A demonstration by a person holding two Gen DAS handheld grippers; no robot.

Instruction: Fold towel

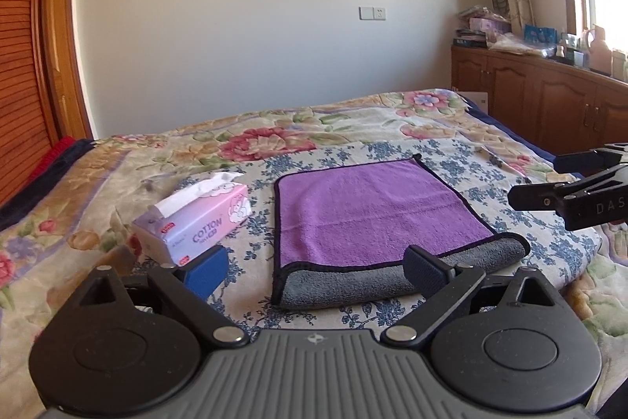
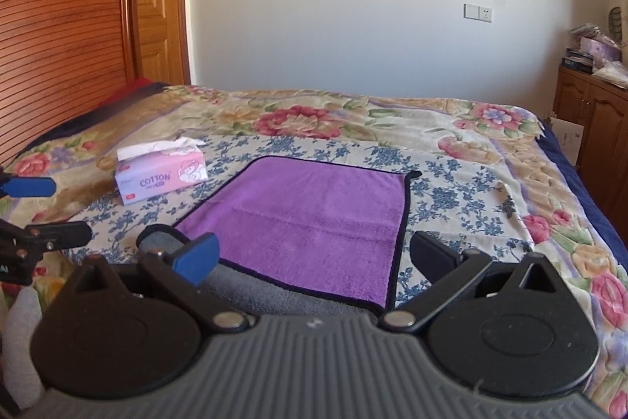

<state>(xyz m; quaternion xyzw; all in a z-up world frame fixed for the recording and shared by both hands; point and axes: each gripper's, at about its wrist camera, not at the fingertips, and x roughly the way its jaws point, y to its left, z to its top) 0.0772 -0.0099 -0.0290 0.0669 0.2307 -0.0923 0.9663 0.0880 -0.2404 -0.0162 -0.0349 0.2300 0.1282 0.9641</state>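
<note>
A purple towel (image 1: 373,211) with a black hem lies flat on the bed, folded over once, its grey underside showing as a rolled fold (image 1: 392,273) along the near edge. It also shows in the right wrist view (image 2: 318,218). My left gripper (image 1: 318,271) is open and empty, just short of the towel's near fold. My right gripper (image 2: 314,258) is open and empty, over the towel's near edge. The right gripper shows at the right edge of the left wrist view (image 1: 549,179). The left gripper shows at the left edge of the right wrist view (image 2: 43,211).
A pink tissue pack (image 1: 196,222) marked COTTON lies left of the towel, also in the right wrist view (image 2: 161,171). The floral bedspread (image 1: 274,140) covers the bed. Wooden cabinets (image 1: 549,93) stand to the right, a wooden headboard (image 2: 59,26) to the left.
</note>
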